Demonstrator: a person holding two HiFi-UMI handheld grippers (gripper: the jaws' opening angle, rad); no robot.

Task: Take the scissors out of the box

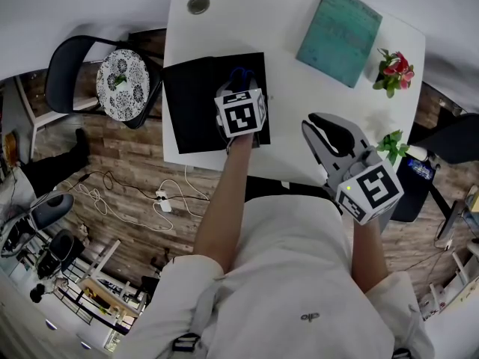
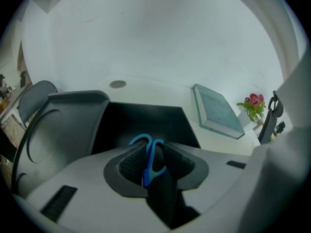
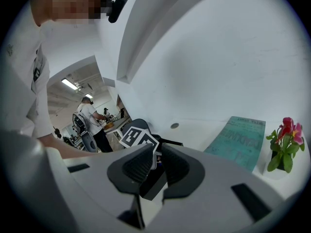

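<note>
Over the black box (image 1: 191,103), left gripper (image 2: 155,153) clenched on the scissors (image 2: 148,160): blue handles stick out past the jaws, long axis along them. Right gripper (image 3: 156,165) released, empty, well apart. Judged: lift clear.

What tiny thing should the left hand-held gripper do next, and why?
Probably lift straight up. The left hand-held gripper seems to pinch the blue-handled scissors between its jaws, down over the flat black box on the white table, so rising should bring them out.
</note>
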